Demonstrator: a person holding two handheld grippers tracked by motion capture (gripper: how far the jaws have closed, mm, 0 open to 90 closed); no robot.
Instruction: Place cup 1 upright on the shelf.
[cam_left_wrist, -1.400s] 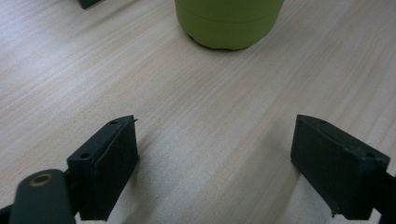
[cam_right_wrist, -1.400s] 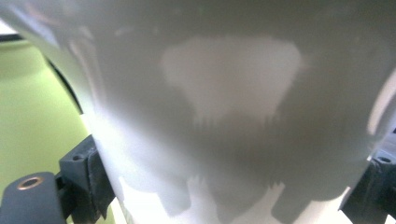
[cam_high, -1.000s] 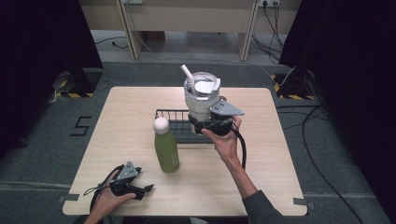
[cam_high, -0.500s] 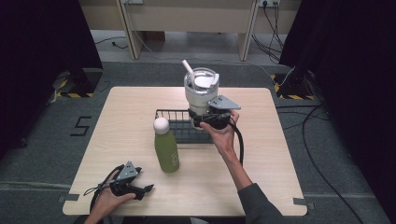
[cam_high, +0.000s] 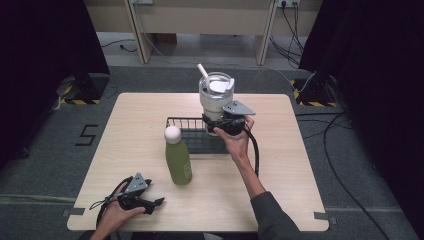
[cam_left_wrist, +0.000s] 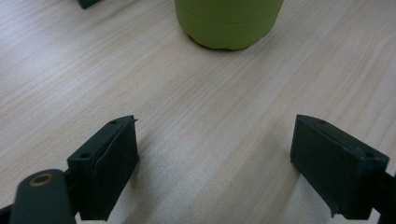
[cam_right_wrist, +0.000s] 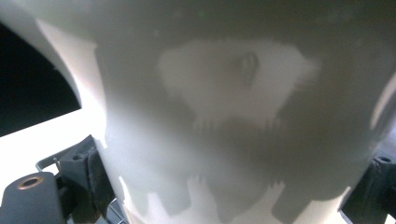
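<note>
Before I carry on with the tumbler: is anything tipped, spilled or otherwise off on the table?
Nothing stands out. The tumbler is upright in the right gripper over the wire basket, lid and straw in place. The green bottle stands upright. No spills on the table.

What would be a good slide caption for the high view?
Right gripper clamps a white tumbler over a wire basket; the green bottle stands nearby.
</note>
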